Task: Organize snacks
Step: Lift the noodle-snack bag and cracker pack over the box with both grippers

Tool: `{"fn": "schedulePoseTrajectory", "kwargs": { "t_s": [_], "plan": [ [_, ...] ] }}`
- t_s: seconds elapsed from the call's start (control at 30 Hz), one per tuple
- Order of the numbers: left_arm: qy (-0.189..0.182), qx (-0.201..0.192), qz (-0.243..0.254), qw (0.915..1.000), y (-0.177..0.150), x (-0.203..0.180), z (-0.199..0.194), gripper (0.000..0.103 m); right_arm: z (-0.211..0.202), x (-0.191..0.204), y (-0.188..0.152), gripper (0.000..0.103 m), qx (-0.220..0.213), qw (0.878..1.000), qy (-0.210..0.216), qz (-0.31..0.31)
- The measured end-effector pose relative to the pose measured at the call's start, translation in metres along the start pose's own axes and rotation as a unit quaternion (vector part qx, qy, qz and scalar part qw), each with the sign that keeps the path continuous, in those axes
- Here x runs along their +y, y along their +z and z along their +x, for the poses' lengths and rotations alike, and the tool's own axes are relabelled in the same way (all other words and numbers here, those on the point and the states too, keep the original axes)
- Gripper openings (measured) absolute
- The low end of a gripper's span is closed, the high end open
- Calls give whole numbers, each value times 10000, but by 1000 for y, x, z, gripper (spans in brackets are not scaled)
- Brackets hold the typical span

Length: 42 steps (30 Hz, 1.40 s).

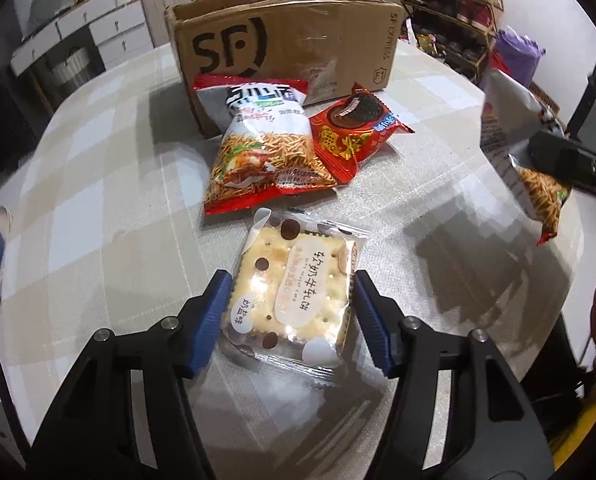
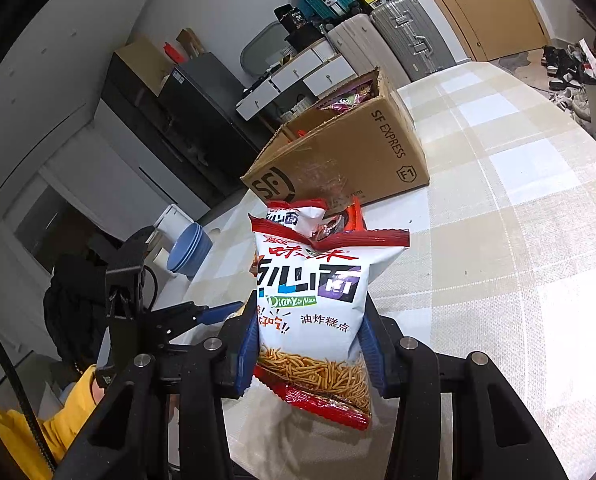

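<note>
We are pinching a noodle snack bag [image 2: 314, 320] in our right gripper [image 2: 312, 356], lifting it above the checked surface [image 2: 518, 240]. Our left gripper [image 1: 292, 312] fingers are bracketing a cracker packet [image 1: 294, 288] lying on the surface near the cardboard box [image 1: 290, 44]; contact is unclear.

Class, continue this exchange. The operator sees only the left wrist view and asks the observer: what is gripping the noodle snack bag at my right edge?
Observer: The right gripper. Its blue pads are shut on the white and red noodle snack bag, which it holds upright.
Operator: My left gripper grips the clear-wrapped square cracker packet. Is the brown cardboard box open on top?
Observer: Yes, and colourful packets already lie inside it.
Operator: Anything to the left of the snacks?
Observer: A stack of blue bowls.
</note>
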<state>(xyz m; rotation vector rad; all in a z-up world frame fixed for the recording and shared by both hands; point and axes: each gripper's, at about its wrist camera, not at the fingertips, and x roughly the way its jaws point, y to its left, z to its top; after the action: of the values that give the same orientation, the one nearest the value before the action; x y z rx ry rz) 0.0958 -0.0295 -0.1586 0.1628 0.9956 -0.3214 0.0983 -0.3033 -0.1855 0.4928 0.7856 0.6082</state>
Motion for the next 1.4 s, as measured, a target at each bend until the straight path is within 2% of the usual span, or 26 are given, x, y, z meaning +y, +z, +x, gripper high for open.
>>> {"fn": "schedulePoseTrajectory", "kwargs": {
  "t_s": [0.3,0.83,1.1,1.2,1.4],
  "plan": [
    [-456,-192,-636,9967,-11,27,-25,58,3,7,1,45,8,10000,-4,-93],
    [-398,-1137,-530,9913,11,23,-115,59,-13,28,22,45,-229,9989,-126,-388],
    [-475,-1431,-533,9871,30,32,-149,59,-21,55,57,45,-440,9957,-78,-811],
    [-504,-1511,-508,9859,42,36,-159,59,-18,68,76,45,-398,9938,-4,-1040],
    [-601,-1610,-685,9827,80,53,-160,59,-13,90,117,45,-431,9887,26,-1438]
  ]
}}
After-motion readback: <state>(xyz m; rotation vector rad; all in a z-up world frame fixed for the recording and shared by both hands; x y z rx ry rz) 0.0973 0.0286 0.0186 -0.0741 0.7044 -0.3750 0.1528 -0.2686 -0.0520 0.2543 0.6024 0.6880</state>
